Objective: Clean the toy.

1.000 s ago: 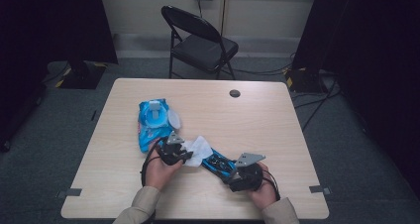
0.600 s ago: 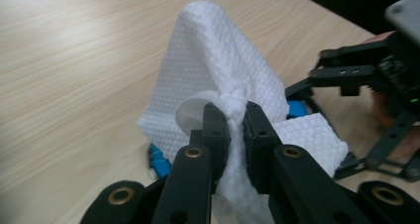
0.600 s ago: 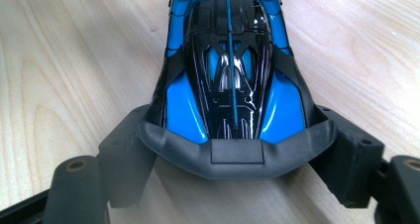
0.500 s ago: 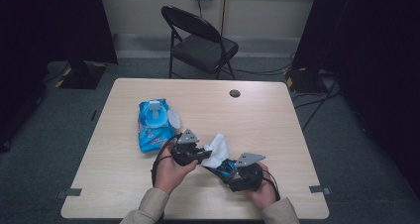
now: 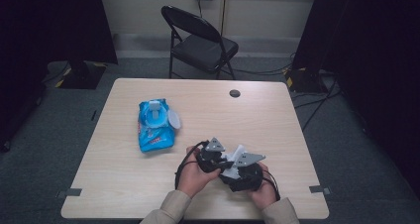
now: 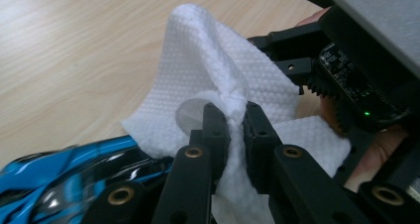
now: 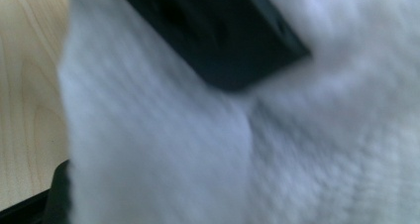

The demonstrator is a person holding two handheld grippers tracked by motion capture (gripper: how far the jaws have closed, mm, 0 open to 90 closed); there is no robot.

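Pinching a dimpled white wipe (image 6: 208,60), the left tool (image 6: 233,116) nears the right tool (image 5: 242,172), state unclear.

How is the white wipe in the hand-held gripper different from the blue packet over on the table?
The white wipe is crumpled and lifted, pinched in the left hand-held gripper; the blue wipes packet lies flat on the table, untouched. The wipe is plain white and textured; the packet is glossy blue with its lid flipped open.

A lab or studio: black curtains (image 5: 59,21) hang left and right, cables (image 5: 267,71) trail over grey carpet, a folding chair (image 5: 200,43) stands beyond the bare table (image 5: 277,120).
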